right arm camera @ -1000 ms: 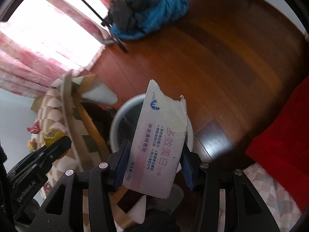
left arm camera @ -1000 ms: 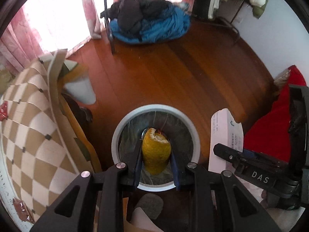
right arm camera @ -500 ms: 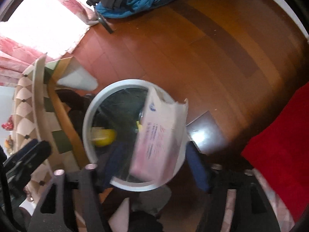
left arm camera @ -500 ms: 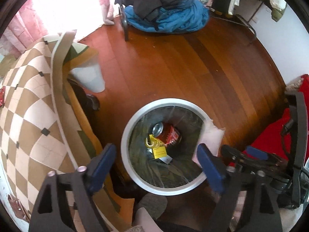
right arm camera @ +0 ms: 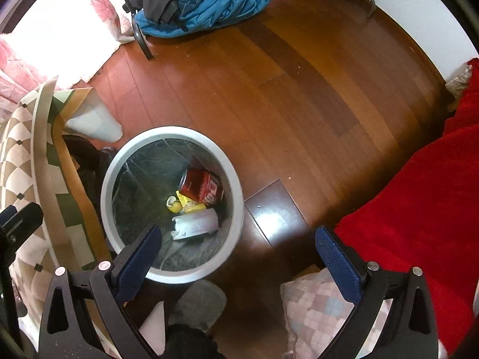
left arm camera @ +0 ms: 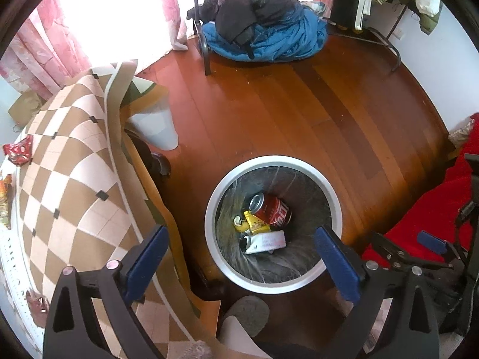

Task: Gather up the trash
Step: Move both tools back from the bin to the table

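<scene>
A white-rimmed round bin [left arm camera: 329, 191] with a clear liner stands on the wooden floor below both grippers. At its bottom lie a red can [left arm camera: 274, 209], a yellow fruit peel [left arm camera: 239, 224] and a white and pink carton [left arm camera: 266, 240]. My left gripper [left arm camera: 239, 236] hangs over the bin, its jaws opening wide with nothing between them. In the right wrist view the bin [right arm camera: 236, 185] sits left of centre, with the can [right arm camera: 203, 187], peel [right arm camera: 173, 205] and carton [right arm camera: 197, 223] inside. My right gripper [right arm camera: 238, 236] points down beside the rim, its jaws opening and nothing between them.
A table with a checkered cloth [left arm camera: 60, 179] stands close on the left, with red wrappers [left arm camera: 19, 151] on it. A red blanket [right arm camera: 419, 194] lies to the right. A heap of blue and black clothes [left arm camera: 263, 36] lies at the far side. A grey slipper [left arm camera: 248, 314] shows near the bin.
The left gripper opened and the yellow peel dropped into the bin. The right gripper opened and the white and pink carton fell in too. Both now lie at the bottom.
</scene>
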